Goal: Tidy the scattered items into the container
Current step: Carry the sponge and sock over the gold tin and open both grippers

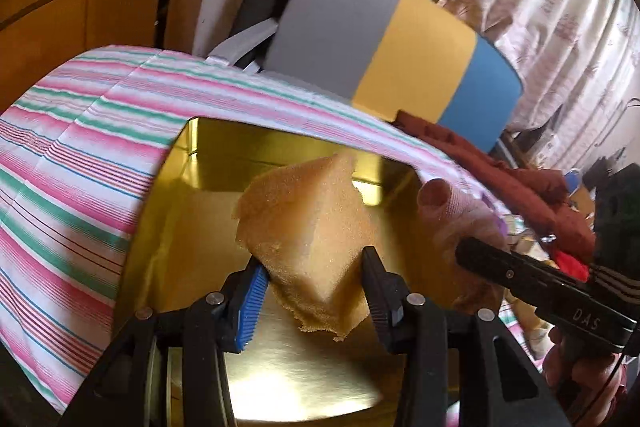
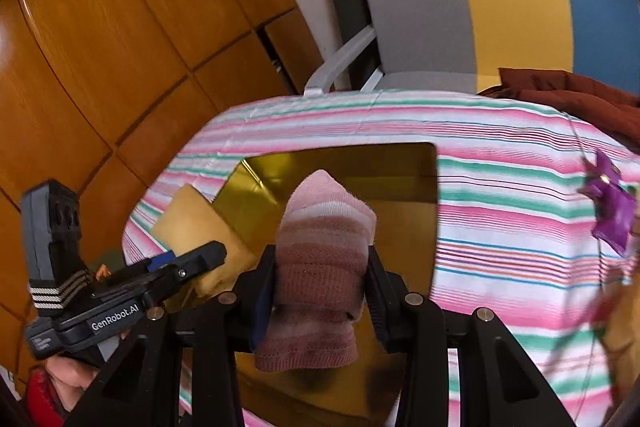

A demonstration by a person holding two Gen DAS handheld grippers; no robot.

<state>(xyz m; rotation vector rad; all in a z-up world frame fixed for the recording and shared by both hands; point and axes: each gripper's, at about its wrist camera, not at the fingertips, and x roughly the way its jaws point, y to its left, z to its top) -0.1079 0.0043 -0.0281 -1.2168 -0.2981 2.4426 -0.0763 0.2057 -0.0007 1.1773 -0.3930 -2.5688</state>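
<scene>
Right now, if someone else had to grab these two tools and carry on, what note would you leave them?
Left hand-held gripper: shut on the yellow sponge, over the open gold tin.
Right hand-held gripper: shut on the pink striped sock, also above the tin.
Done: both items picked up and brought to the tin.
Left: release both inside. A purple wrapper lies on the striped cloth; tidy it next.

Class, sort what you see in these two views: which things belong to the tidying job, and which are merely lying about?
Part of the job:
- sponge, held in the left gripper
- rolled sock, held in the right gripper
- gold tin, the container
- purple wrapper, perhaps next

Merely lying about:
- striped cloth
- chair
- red-brown garment
</scene>
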